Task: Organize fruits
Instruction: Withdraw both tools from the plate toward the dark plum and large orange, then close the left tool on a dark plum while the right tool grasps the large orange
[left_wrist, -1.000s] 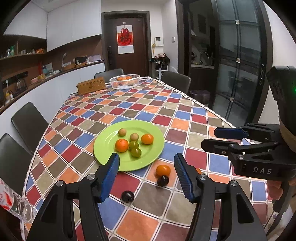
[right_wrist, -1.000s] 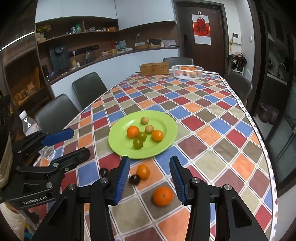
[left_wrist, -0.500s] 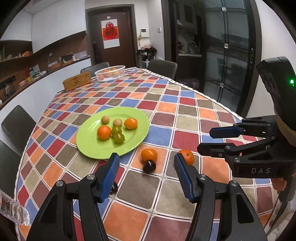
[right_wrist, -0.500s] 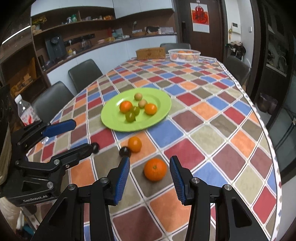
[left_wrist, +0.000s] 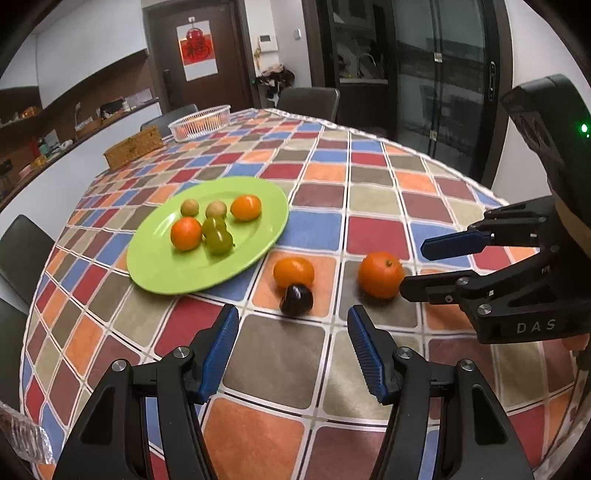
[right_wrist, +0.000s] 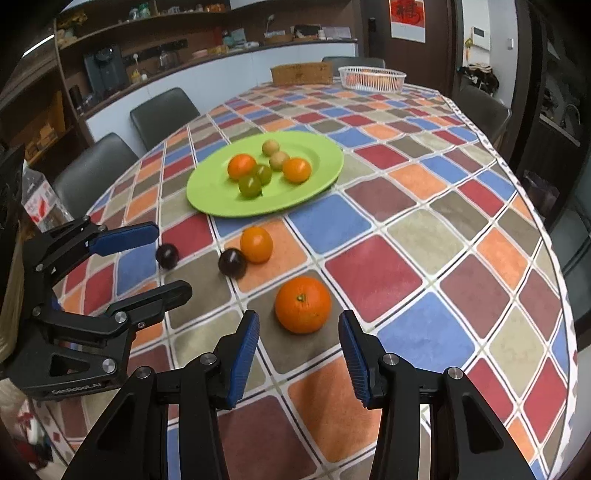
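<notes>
A green plate (left_wrist: 173, 271) (right_wrist: 210, 199) holds two oranges, two green fruits and two small brown ones. On the checked cloth in front of it lie a small orange (left_wrist: 293, 271) (right_wrist: 256, 244), a dark plum (left_wrist: 296, 300) (right_wrist: 232, 263), a second plum (right_wrist: 167, 255) and a large orange (left_wrist: 381, 275) (right_wrist: 303, 304). My left gripper (left_wrist: 291, 319) (right_wrist: 171, 260) is open and empty, just short of the first plum. My right gripper (right_wrist: 298, 316) (left_wrist: 413, 268) is open, with the large orange right ahead of its fingertips, untouched. The second plum is hidden in the left wrist view.
A white basket (right_wrist: 371, 77) with fruit and a woven box (right_wrist: 301, 74) stand at the table's far end. Dark chairs (right_wrist: 162, 114) line the left side, and a water bottle (right_wrist: 40, 199) stands at the near left. The table edge (right_wrist: 554, 251) curves along the right.
Both grippers have sunk toward the table and tipped downward, so the loose fruits sit larger and closer to the fingertips. Neither opening has changed and no fruit has moved.
</notes>
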